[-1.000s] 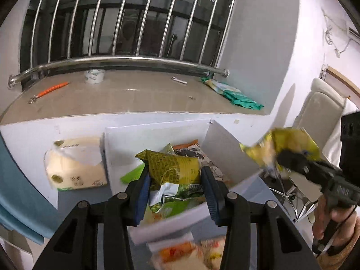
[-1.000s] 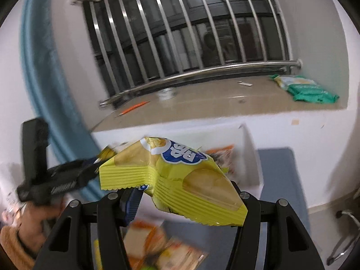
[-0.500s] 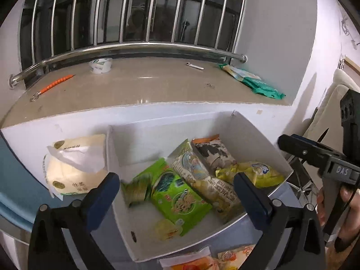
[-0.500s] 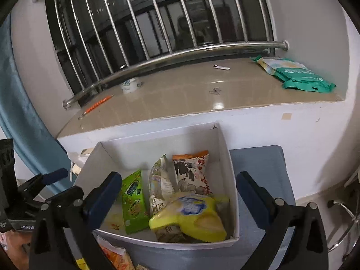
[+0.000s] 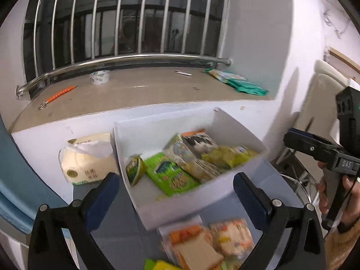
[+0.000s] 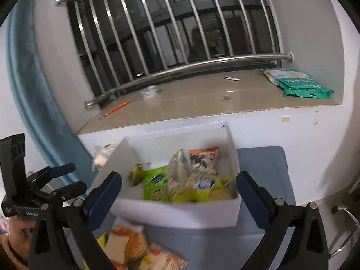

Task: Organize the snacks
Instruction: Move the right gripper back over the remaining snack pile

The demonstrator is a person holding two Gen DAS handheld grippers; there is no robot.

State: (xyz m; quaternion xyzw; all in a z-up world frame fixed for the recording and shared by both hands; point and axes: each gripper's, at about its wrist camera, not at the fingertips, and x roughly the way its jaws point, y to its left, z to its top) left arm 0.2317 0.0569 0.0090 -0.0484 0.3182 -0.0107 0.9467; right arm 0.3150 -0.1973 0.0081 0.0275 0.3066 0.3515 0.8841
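A white box [image 5: 180, 211] [image 6: 180, 213] stands on the grey-blue tabletop with several snack packs inside: a green pack [image 5: 171, 177], a small dark-green pack [image 5: 134, 169], a yellow pack [image 5: 227, 156] [image 6: 202, 189] and a cow-print pack [image 5: 200, 140]. My left gripper [image 5: 175, 189] hangs open in front of the box, nothing between its fingers. My right gripper [image 6: 178, 189] is open too, empty, just short of the box's near wall. Loose orange and yellow snack packs [image 5: 209, 243] [image 6: 135, 249] lie on the table before the box.
A tissue pack [image 5: 86, 159] lies left of the box against the low white wall. The sill behind holds a teal bag [image 5: 238, 83], a tape roll [image 5: 99, 77] and an orange tool [image 5: 59, 94]. A chair [image 5: 321, 94] stands at the right. A blue curtain [image 6: 33, 94] hangs left.
Both grippers opened wide. The green pack left my left gripper and the yellow pack left my right gripper; both now lie in the box. Both grippers have since drawn back from the box.
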